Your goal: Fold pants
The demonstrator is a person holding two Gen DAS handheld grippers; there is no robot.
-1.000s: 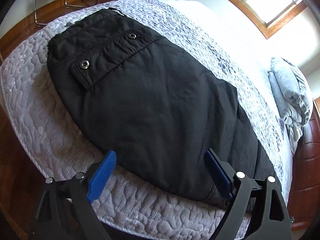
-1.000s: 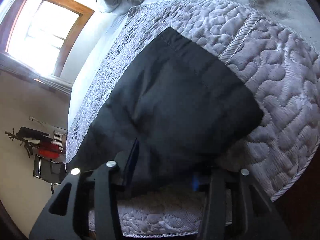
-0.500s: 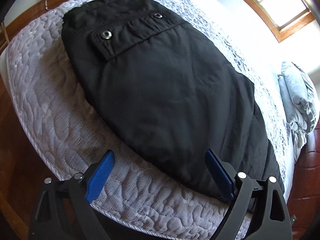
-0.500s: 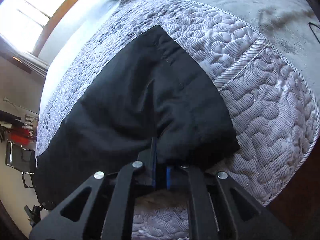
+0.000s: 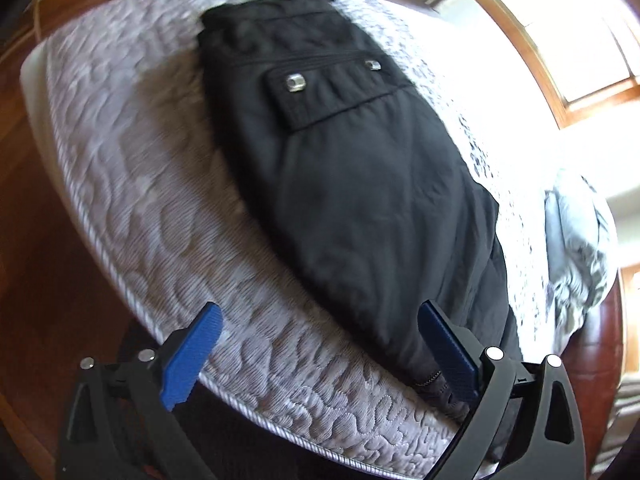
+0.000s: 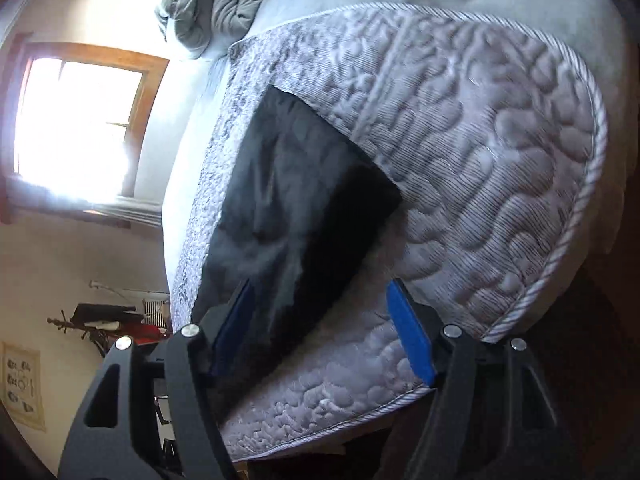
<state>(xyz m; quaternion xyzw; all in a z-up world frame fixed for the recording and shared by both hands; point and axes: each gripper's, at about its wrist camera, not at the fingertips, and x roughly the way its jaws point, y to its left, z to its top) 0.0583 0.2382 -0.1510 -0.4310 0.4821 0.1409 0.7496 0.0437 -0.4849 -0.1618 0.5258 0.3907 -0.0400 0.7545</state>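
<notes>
Black pants (image 5: 352, 168) lie folded lengthwise on a grey quilted mattress (image 5: 132, 184), waistband and snap pocket flap at the far end. My left gripper (image 5: 320, 344) is open and empty, hovering over the near edge of the pants; its right finger sits by the leg end. In the right wrist view the leg end of the pants (image 6: 296, 216) lies flat on the mattress (image 6: 480, 152). My right gripper (image 6: 324, 320) is open, its jaws either side of the near corner of the leg end, not gripping it.
A crumpled grey duvet (image 5: 576, 248) lies at the head of the bed, also in the right wrist view (image 6: 216, 4). Wooden floor (image 5: 36, 272) runs along the bed's near side. A bright window (image 6: 76, 128) and a clothes stand (image 6: 108, 320) are beyond the bed.
My right gripper was shut on the leg end half a second ago and has opened, letting the cloth lie flat. My left gripper stayed open and swung left and back along the bed edge.
</notes>
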